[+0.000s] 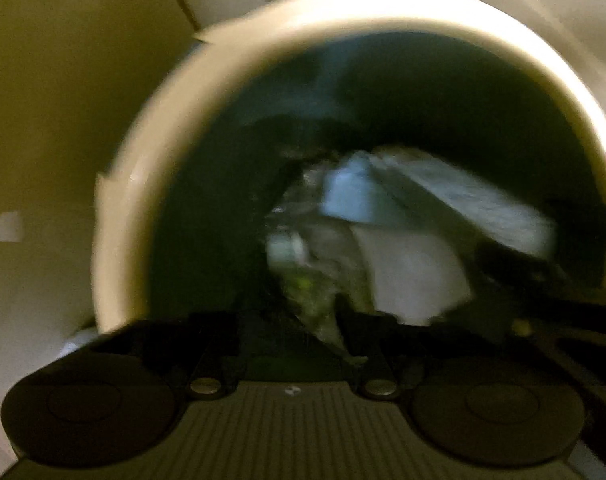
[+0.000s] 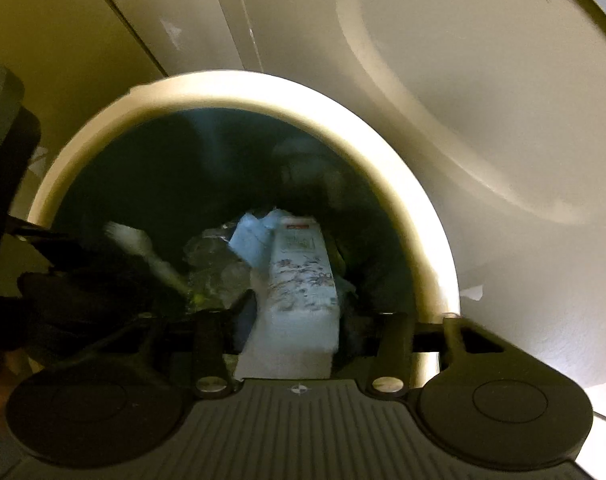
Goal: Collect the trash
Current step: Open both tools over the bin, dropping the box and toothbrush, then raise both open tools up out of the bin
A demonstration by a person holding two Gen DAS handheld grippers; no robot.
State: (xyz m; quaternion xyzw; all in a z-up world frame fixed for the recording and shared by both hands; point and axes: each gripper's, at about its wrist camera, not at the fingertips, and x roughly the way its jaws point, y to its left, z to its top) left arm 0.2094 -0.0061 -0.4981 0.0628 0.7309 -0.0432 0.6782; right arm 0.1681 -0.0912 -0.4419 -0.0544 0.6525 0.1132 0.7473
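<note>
Both wrist views look down into a round white trash bin [image 1: 263, 40] with a dark liner; it also shows in the right wrist view [image 2: 263, 92]. Inside lie a white patterned carton [image 2: 303, 276], blue paper [image 2: 249, 240], clear crumpled plastic [image 2: 215, 268] and white paper [image 1: 415, 272]. My left gripper [image 1: 295, 320] hangs over the bin mouth, with clear plastic [image 1: 319, 304] at its fingers; the image is blurred and its grip is unclear. My right gripper [image 2: 299, 332] has its fingers [image 2: 209, 344] spread wide above the carton, apart from it.
The bin's raised white lid [image 2: 483, 100] stands behind the opening. Pale wall or cabinet panels [image 1: 63, 60] are at the left. The left gripper's dark body [image 2: 7, 184] shows at the right wrist view's left edge.
</note>
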